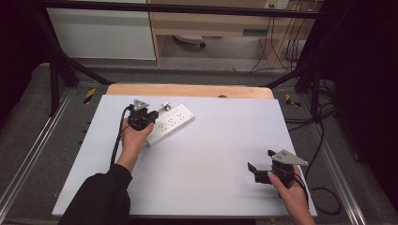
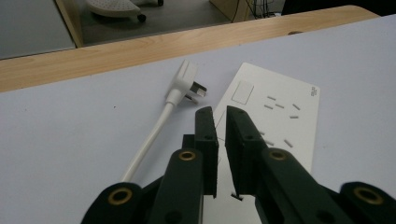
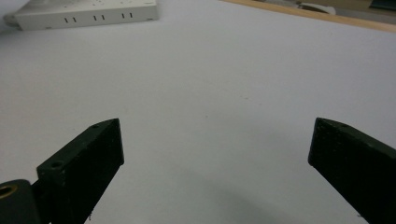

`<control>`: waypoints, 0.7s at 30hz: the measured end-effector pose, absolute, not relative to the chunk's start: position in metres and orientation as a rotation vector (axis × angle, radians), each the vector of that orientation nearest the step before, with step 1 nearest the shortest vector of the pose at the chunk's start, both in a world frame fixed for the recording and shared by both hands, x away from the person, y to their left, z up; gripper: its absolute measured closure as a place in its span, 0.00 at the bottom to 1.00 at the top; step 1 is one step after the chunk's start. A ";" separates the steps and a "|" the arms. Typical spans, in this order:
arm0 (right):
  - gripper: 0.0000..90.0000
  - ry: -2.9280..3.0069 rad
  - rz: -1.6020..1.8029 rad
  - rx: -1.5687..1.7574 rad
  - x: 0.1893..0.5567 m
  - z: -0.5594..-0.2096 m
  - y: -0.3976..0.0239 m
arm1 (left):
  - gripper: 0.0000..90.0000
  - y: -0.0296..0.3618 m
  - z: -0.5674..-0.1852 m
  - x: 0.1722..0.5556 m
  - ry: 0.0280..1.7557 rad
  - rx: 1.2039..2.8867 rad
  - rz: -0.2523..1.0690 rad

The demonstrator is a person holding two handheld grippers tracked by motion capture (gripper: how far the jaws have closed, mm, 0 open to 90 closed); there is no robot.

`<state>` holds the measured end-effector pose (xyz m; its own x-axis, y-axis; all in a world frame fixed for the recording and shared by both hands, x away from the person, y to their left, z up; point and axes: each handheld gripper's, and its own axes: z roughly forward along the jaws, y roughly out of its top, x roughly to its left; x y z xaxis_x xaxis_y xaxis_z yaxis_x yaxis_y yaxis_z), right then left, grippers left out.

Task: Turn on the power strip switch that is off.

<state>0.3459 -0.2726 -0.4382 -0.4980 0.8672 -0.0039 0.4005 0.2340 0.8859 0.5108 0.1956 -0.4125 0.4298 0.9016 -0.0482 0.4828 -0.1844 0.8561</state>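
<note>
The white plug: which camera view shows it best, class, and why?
The left gripper view: the white plug lies close, prongs and cable plain, beside the power strip. The high view shows it small; the right gripper view leaves it unclear.

Power strip [image 2: 275,126] near end hidden behind jaws; plug cable [image 2: 149,140] runs beneath them.

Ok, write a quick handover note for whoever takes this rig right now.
Left gripper: jaws nearly shut over the near edge of the power strip; whether they pinch anything, I can't tell.
Right gripper: open, empty, above bare table, apart from the strip.
Plug: lying loose on the table beside the strip, not in a socket.
Done: left gripper is at the strip.
Left: probably picking up the plug and pushing it into a socket.
</note>
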 end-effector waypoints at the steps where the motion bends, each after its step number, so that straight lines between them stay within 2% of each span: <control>1: 0.04 2.004 1.199 1.152 0.346 -0.438 -0.273 | 0.94 0.196 -0.413 0.511 1.186 1.823 0.610; 10: 0.04 2.007 1.173 1.151 0.347 -0.439 -0.274 | 1.00 0.198 -0.418 0.518 1.221 1.861 0.602; 21: 0.04 2.004 1.171 1.149 0.347 -0.439 -0.274 | 1.00 0.193 -0.418 0.520 1.223 1.860 0.610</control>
<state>0.3470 -0.2744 -0.4390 -0.4874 0.8725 -0.0337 0.3988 0.2568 0.8804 0.5197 0.1929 -0.4178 0.4137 0.9097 -0.0362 0.5186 -0.2028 0.8306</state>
